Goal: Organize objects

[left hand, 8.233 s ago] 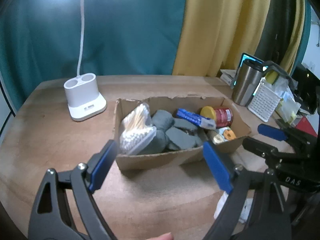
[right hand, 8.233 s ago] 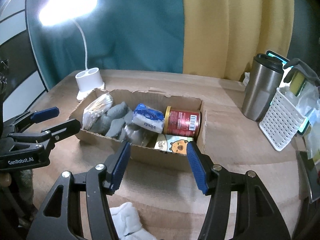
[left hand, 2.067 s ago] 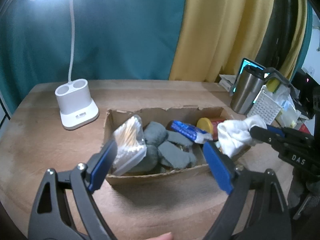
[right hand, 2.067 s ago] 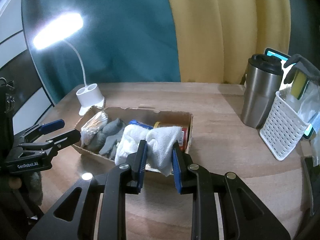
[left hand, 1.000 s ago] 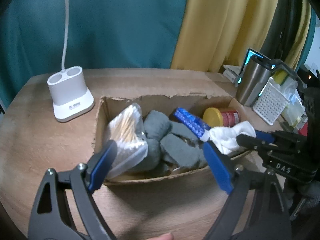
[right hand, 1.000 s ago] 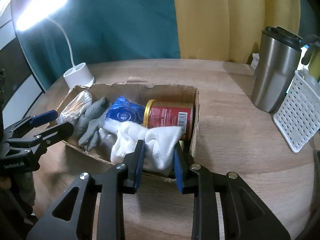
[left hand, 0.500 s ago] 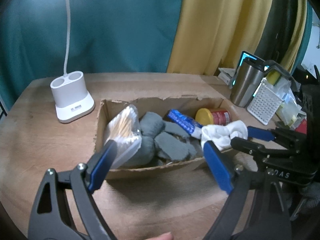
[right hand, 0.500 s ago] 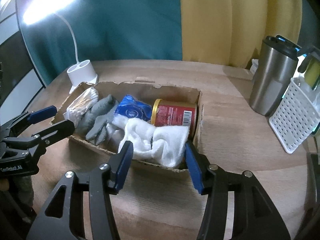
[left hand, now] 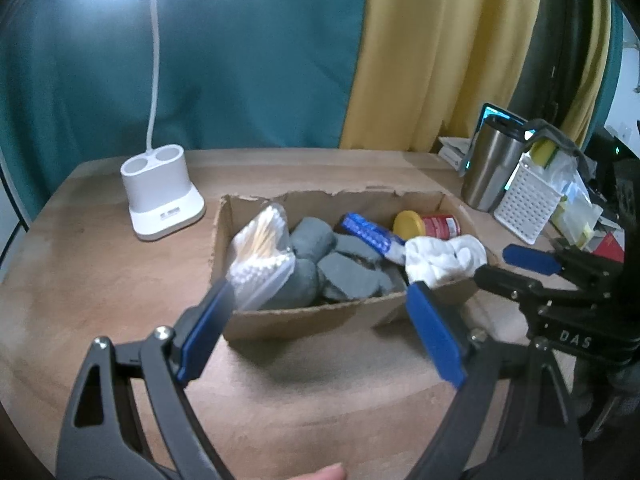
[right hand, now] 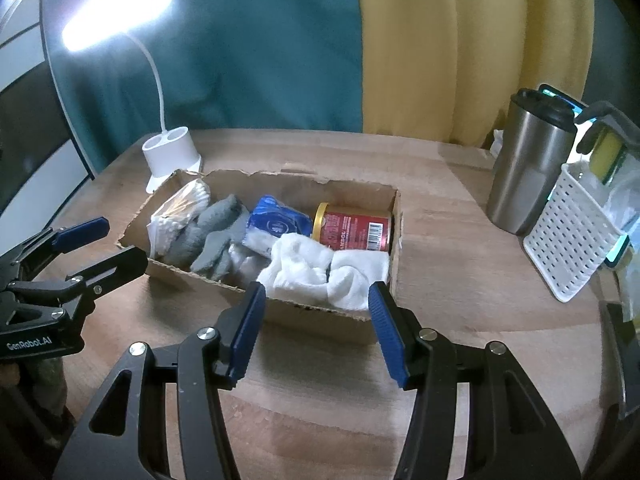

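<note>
Right now both my tongs are empty and spread wide: right tongs [right hand: 316,320] sit just short of the cardboard box [right hand: 320,316] near wall, left tongs [left hand: 320,320] off its near left corner.

Risks, as I judge them:
- White cloth [right hand: 324,272] is heaped at the 5 o'clock end of the box, riding about level with the rim. It looks loose; if I brush it pulling away, it could flop over the wall onto the table [right hand: 440,240].
- Box walls are torn and flimsy. A nudge from either tong would probably slide or buckle it.
- Red can [right hand: 352,226] lies on its side, so it could roll if the cloth shifts. Can't tell if they touch.
- Steel tumbler [right hand: 528,168] and white slotted basket [right hand: 568,244] stand at 2–3 o'clock, apart from the box; a wide right swing could clip them.

Box contents, 9 o'clock to 3 o'clock: cotton swab pack [left hand: 260,256], grey socks [left hand: 320,268], blue packet [right hand: 276,220], red can with yellow lid, white cloth in front.

Basket holds a sponge and bagged items, too cluttered to name. Desk lamp base [left hand: 160,192] at 10 o'clock has two cups; contents not visible.
</note>
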Motion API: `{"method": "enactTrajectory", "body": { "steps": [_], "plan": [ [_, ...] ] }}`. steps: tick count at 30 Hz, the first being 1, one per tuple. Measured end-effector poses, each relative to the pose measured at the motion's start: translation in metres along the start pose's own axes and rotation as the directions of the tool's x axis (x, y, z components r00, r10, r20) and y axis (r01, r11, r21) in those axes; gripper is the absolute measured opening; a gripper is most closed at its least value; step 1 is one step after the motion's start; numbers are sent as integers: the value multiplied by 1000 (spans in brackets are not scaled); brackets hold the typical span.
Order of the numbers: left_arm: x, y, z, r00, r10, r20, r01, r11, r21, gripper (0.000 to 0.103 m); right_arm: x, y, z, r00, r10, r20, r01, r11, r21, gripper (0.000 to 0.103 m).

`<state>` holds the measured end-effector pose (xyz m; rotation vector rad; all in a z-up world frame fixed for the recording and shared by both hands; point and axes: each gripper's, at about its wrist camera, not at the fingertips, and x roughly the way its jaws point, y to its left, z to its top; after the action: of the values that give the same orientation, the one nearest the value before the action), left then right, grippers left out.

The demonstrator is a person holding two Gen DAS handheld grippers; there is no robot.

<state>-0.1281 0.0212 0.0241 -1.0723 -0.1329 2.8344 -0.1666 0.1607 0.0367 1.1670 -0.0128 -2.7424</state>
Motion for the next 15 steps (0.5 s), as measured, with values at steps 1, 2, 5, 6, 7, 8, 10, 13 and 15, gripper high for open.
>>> {"method": "enactTrajectory", "body": {
  "steps": [1, 2, 5, 6, 7, 8, 10, 13, 15],
  "plan": [
    [-2, 0, -1, 1000, 2, 0, -2, 1000, -1, 89, -2, 1, -1, 1000, -4, 3, 4, 1000, 1, 56],
    [-3, 0, -2, 1000, 1, -1, -1, 1000, -1, 89, -3, 1, -2, 1000, -7, 4, 7, 1000, 2, 56],
    [-9, -1, -5, 1000, -9, 0, 9, 1000, -2, 89, -7, 3, -4, 1000, -9, 10, 9, 1000, 2, 57],
    [-12, -1, -7, 1000, -6, 4, 6, 1000, -1, 89, -9, 4, -6, 1000, -10, 12, 10, 1000, 0, 57],
    [-13, -1, -8, 1000, -4, 7, 4, 1000, -2, 89, -11, 5, -6, 1000, -10, 14, 10, 1000, 0, 57],
    [-15, -1, -9, 1000, -2, 9, 2, 1000, -5, 89, -12, 6, -7, 1000, -11, 16, 11, 1000, -1, 57],
    [-17, 0, -13, 1000, 5, 7, -5, 1000, -10, 89, -16, 8, -10, 1000, -11, 19, 11, 1000, -3, 58],
    [-22, 0, -19, 1000, 14, 5, -14, 1000, -14, 89, -23, 10, -13, 1000, -11, 25, 11, 1000, -6, 63],
    [-25, 1, -23, 1000, 17, 4, -17, 1000, -18, 89, -26, 11, -16, 1000, -13, 29, 13, 1000, -6, 63]
  ]
}}
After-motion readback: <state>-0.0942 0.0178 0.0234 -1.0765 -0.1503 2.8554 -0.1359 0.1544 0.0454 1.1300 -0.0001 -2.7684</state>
